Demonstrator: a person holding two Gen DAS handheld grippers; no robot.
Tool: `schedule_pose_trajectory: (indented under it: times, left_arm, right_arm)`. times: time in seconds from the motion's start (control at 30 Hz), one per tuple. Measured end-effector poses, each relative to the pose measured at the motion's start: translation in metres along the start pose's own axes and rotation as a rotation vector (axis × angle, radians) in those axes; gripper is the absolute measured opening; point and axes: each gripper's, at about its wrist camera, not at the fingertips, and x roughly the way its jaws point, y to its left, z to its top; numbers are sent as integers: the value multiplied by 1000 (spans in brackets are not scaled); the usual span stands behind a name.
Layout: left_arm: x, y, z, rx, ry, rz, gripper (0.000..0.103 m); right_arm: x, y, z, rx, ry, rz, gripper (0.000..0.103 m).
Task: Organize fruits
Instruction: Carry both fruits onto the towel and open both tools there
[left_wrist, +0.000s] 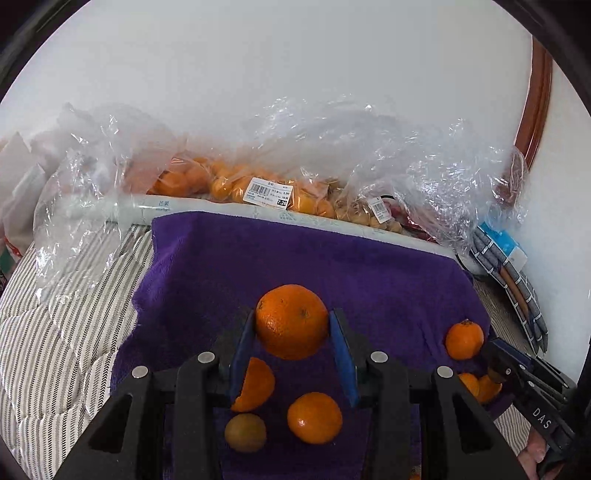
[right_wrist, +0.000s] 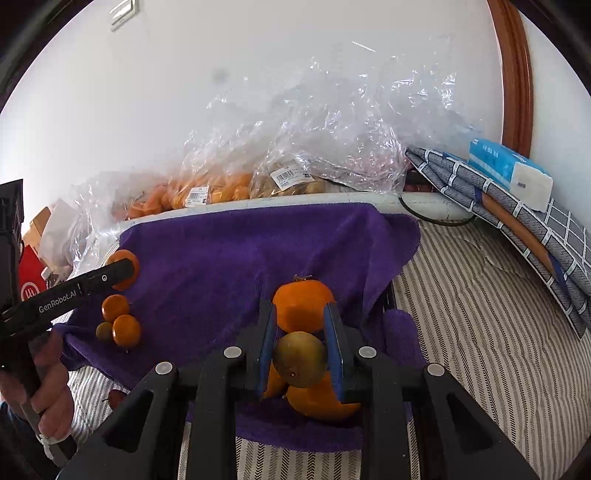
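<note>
While the striped bed cover (right_wrist: 461, 314) carries a purple towel (left_wrist: 295, 254), clear plastic bags of fruit (left_wrist: 236, 181) lie along the white wall behind it. Over the towel, the left gripper (left_wrist: 291, 334) has its fingers clamped on a large orange (left_wrist: 291, 321), with three smaller fruits loose beneath. Near the towel's right edge, the right gripper (right_wrist: 300, 354) has its fingers clamped on a small greenish fruit (right_wrist: 300, 363), with orange fruits lying around it
</note>
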Motion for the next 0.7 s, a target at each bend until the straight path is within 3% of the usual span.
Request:
schedule_pose_trajectory:
  times: [0.13, 0.4, 0.57, 0.7]
  left_arm:
    - [10, 3, -3, -13, 39, -22, 39]
    - [8, -1, -5, 20, 29, -34, 39]
    - [7, -3, -5, 27, 25, -31, 39]
    - [0, 1, -3, 9, 3, -51, 46]
  right_arm:
    - [5, -2, 0, 12, 10, -6, 26]
    - [3, 0, -1, 13, -37, -43, 27]
    - [-4, 3, -3, 7, -69, -46, 44]
    - [-12, 4, -2, 27, -90, -42, 47]
